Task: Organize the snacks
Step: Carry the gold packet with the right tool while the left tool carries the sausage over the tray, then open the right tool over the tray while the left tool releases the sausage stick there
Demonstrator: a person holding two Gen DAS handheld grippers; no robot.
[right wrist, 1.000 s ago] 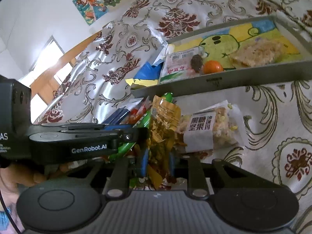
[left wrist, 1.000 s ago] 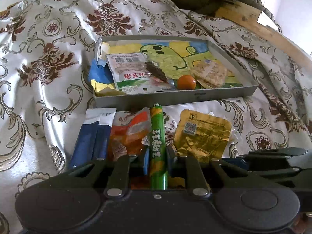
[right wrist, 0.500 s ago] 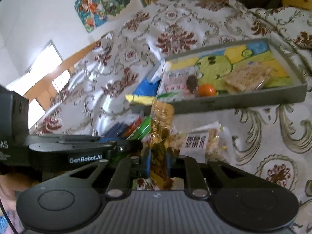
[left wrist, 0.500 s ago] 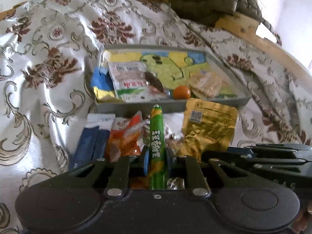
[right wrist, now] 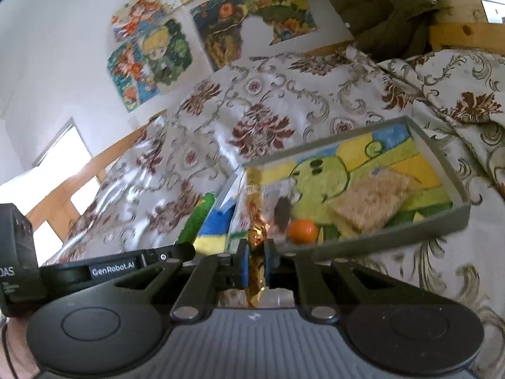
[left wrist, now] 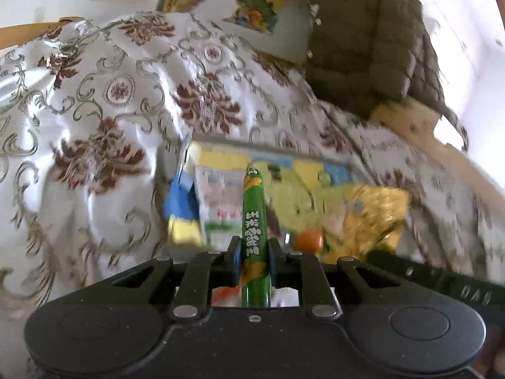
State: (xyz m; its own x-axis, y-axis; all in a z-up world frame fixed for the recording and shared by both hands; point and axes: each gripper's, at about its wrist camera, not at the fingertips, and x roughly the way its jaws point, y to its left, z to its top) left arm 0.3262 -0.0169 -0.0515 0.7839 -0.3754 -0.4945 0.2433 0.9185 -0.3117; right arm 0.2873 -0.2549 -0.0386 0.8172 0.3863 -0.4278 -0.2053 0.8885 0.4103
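Observation:
My left gripper [left wrist: 253, 260] is shut on a green sausage stick [left wrist: 254, 221], held in the air and pointing over the grey tray [left wrist: 347, 158]. My right gripper [right wrist: 255, 263] is shut on a gold foil snack packet [right wrist: 256, 252], seen edge-on, just short of the tray's [right wrist: 454, 218] near left corner. The same packet [left wrist: 372, 211] shows blurred in the left wrist view; the green stick [right wrist: 197, 218] shows in the right wrist view. The tray holds a white snack bag [left wrist: 217, 202], an orange ball [right wrist: 303, 231], a cracker pack [right wrist: 372, 202] and a dark snack [right wrist: 282, 210].
The tray lies on a bed with a white and brown floral cover [right wrist: 265, 120]. Blue and yellow packets [left wrist: 181, 211] sit at the tray's left end. An olive quilted jacket [left wrist: 369, 47] lies at the back. Posters [right wrist: 157, 50] hang on the wall. A wooden frame [right wrist: 464, 28] stands at the right.
Both grippers have lifted their snacks off the bed and moved forward toward the tray. The snacks left on the bed have dropped out of view.

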